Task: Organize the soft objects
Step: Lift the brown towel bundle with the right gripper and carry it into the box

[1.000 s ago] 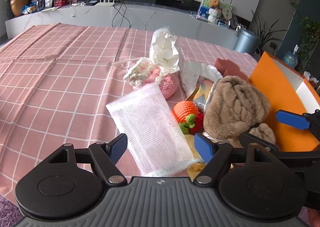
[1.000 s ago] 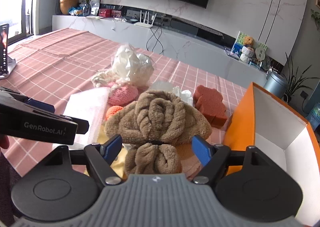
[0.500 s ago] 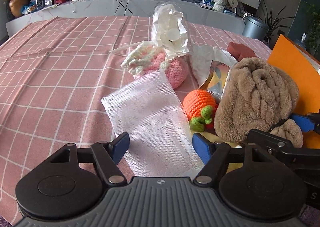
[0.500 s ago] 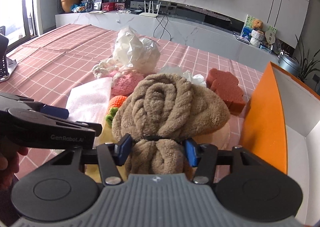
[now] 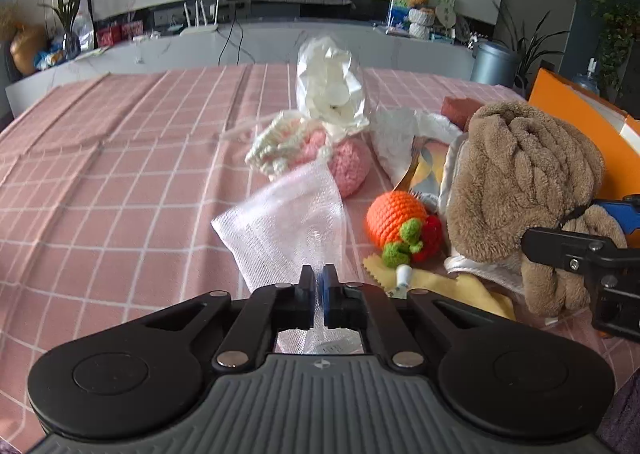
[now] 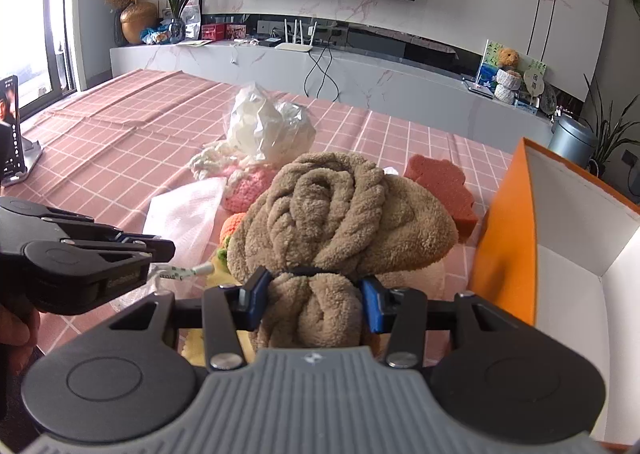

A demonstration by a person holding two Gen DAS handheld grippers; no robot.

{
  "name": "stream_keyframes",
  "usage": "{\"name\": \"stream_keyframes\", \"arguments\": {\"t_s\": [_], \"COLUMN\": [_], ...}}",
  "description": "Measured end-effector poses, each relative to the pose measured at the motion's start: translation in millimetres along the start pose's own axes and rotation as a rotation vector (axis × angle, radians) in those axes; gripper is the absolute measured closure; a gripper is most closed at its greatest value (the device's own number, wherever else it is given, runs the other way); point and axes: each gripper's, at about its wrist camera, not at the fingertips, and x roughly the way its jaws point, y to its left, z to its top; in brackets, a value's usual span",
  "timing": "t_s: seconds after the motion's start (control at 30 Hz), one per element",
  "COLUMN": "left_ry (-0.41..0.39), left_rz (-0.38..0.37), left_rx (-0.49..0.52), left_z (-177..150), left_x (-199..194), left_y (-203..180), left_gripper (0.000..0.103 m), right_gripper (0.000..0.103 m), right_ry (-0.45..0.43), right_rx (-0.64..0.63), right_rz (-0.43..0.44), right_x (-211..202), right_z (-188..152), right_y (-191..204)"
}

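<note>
Left gripper (image 5: pixel 319 281) jaws pinched on the white mesh pouch (image 5: pixel 286 219) at its near edge — right gripper (image 6: pixel 312 298) jaws, just closing, clamp the brown plush towel (image 6: pixel 340 221) on the table (image 5: pixel 100 173), beside the orange box (image 6: pixel 508 246).

On the table (image 5: pixel 100 181), the mesh pouch (image 5: pixel 288 225) lies nearest on the left. Just right of it sits the crocheted fruit (image 5: pixel 394 215), and right of that the rolled towel (image 6: pixel 340 221). Behind the pouch lies the knitted pouch (image 5: pixel 320 157), with the plastic bag (image 5: pixel 330 81) behind it. The sponge (image 6: pixel 440 189) lies far right of the towel, and the open box (image 6: pixel 560 238) stands at the right edge.
</note>
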Motion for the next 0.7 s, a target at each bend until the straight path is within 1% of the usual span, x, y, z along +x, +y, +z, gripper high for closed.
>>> {"name": "stream_keyframes", "arguments": {"t_s": [0.33, 0.53, 0.6, 0.7], "left_ry": [-0.136, -0.224, -0.248, -0.281], "left_rz": [-0.049, -0.105, -0.125, -0.164], "left_rx": [0.006, 0.009, 0.026, 0.054], "left_z": [16, 29, 34, 41], "left_x": [-50, -82, -91, -102], "left_y": [-7, -19, -26, -39], "left_gripper": [0.100, 0.100, 0.100, 0.100], "right_gripper": [0.056, 0.056, 0.056, 0.056], "right_ry": [-0.073, -0.138, -0.155, -0.170], "right_rx": [0.101, 0.133, 0.143, 0.151], "right_rz": [-0.003, -0.045, -0.050, -0.087], "right_x": [-39, -72, -83, -98], "right_z": [10, 11, 11, 9], "right_y": [-21, -35, -43, -57]}}
